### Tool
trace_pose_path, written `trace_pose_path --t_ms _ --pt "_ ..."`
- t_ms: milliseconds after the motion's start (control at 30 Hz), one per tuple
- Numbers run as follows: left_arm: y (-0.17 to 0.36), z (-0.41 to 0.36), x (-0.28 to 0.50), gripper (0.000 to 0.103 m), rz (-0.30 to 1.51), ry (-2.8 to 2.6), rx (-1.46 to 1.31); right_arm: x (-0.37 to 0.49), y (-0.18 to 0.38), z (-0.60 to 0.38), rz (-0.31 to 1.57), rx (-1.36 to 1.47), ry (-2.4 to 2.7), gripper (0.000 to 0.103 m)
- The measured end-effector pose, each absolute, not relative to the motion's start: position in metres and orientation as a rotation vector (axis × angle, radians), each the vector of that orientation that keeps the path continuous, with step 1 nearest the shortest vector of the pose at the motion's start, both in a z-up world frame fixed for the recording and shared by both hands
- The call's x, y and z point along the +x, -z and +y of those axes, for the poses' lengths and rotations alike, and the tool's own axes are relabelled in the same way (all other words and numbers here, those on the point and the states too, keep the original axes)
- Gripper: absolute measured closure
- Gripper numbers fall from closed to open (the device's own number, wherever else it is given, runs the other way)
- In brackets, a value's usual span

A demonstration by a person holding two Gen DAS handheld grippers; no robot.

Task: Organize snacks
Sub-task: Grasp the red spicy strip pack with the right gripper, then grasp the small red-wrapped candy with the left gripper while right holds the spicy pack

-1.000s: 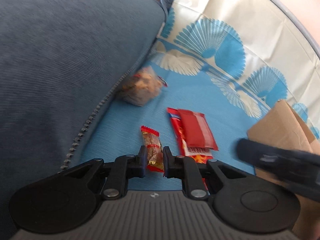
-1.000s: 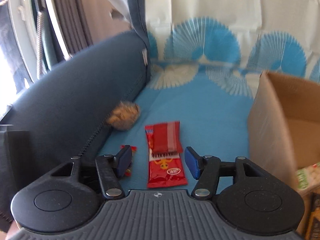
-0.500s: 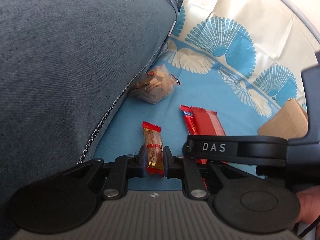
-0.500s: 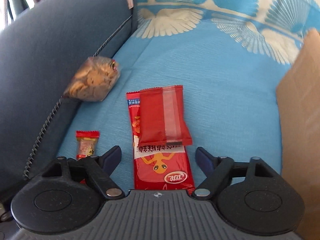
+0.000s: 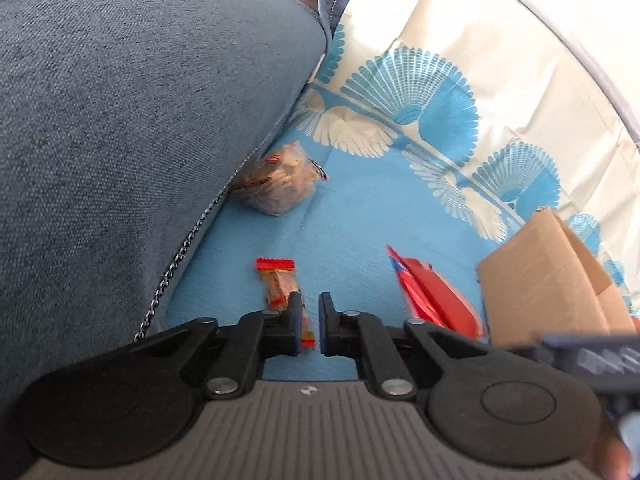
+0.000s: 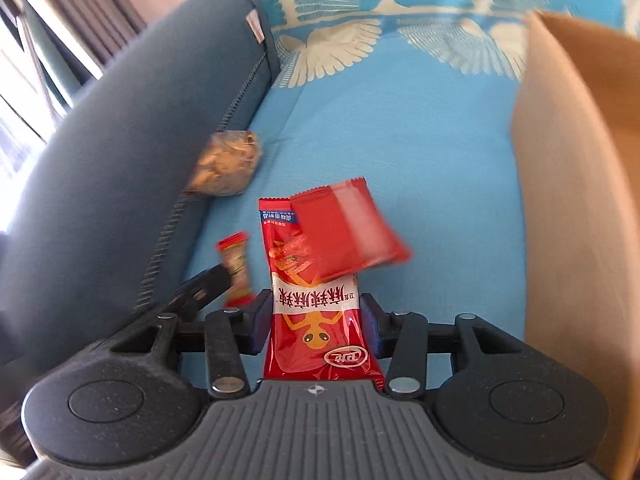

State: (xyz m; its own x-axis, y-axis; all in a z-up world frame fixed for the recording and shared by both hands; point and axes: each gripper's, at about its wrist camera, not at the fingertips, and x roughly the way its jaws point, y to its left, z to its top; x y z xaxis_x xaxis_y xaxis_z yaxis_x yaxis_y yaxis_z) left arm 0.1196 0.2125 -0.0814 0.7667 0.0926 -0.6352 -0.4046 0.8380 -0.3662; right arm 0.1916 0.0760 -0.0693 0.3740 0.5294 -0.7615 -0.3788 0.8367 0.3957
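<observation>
Your right gripper (image 6: 316, 322) has its jaws pressed on the long red snack packet (image 6: 316, 320), pinching it at mid-length, and a smaller plain red sachet (image 6: 348, 232) is riding loose on top of it, already tilted and blurry. I'd say that one slides off if you swing fast, so keep the packet level and move slowly toward the cardboard box (image 6: 576, 208), which stands just to your right. Lift above its near wall before you cross, since the packet's far end sticks out well past the jaws and could catch the rim.

Your left gripper (image 5: 309, 322) is nearly closed, with a narrow gap, and the small bar snack (image 5: 278, 286) lies on the blue sofa cover (image 5: 352, 232), its near end under the left finger; whether it's pinched, I can't tell.

Room-wise: grey cushion (image 5: 140, 120) crowds the left, the bag of crackers (image 5: 280, 184) sits against its zip seam, and the middle of the seat is open.
</observation>
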Motion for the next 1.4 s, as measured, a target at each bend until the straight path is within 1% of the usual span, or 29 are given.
trace_pose_path --t_ms 167,267,367,400,467,600,633,700,733,767,800,933,1067,1167,1233,1300,1333,1400 --pt "0.070 0.214 0.105 0.096 0.648 -0.254 -0.559 0.146 0.054 0.047 1.027 0.208 -0.608 0.055" --pt "0.061 0.215 0.090 0.096 0.636 -0.228 -0.593 0.111 0.047 0.040 0.991 0.167 -0.652 0.055" --pt "0.050 0.209 0.079 0.095 0.628 -0.227 -0.566 0.077 0.044 0.033 0.937 0.105 -0.689 0.055" --pt "0.048 0.207 0.078 0.095 0.629 -0.230 -0.555 0.067 0.045 0.032 0.920 0.077 -0.698 0.055" --pt "0.047 0.206 0.080 0.092 0.643 -0.246 -0.541 0.048 0.050 0.029 0.873 0.008 -0.706 0.055" --pt "0.055 0.204 0.096 0.091 0.691 -0.289 -0.509 0.025 0.075 0.024 0.809 -0.048 -0.720 0.055" --pt "0.059 0.204 0.100 0.089 0.705 -0.303 -0.501 0.021 0.082 0.021 0.807 -0.039 -0.714 0.055" --pt "0.066 0.201 0.108 0.080 0.715 -0.343 -0.474 0.018 0.097 0.019 0.817 -0.018 -0.697 0.055" --pt "0.069 0.200 0.110 0.069 0.699 -0.364 -0.456 0.016 0.103 0.019 0.815 -0.029 -0.679 0.055" --pt "0.071 0.199 0.112 0.060 0.680 -0.377 -0.440 0.017 0.108 0.023 0.816 -0.047 -0.652 0.055" --pt "0.073 0.197 0.115 0.059 0.669 -0.379 -0.428 0.017 0.111 0.025 0.817 -0.054 -0.635 0.055" --pt "0.082 0.192 0.127 0.059 0.679 -0.424 -0.364 0.022 0.119 0.034 0.784 -0.085 -0.632 0.055" --pt "0.093 0.194 0.136 0.059 0.707 -0.457 -0.359 0.028 0.130 0.040 0.808 -0.107 -0.624 0.054" --pt "0.096 0.191 0.140 0.059 0.708 -0.469 -0.330 0.025 0.133 0.047 0.784 -0.165 -0.624 0.049" --pt "0.097 0.186 0.142 0.059 0.712 -0.473 -0.291 0.023 0.135 0.051 0.777 -0.198 -0.635 0.044" --pt "0.097 0.182 0.143 0.063 0.717 -0.478 -0.252 0.020 0.135 0.053 0.769 -0.219 -0.637 0.043" --pt "0.097 0.180 0.143 0.073 0.719 -0.479 -0.236 0.021 0.135 0.053 0.768 -0.223 -0.637 0.043" --pt "0.097 0.176 0.143 0.075 0.719 -0.476 -0.214 0.024 0.135 0.055 0.767 -0.230 -0.640 0.045"
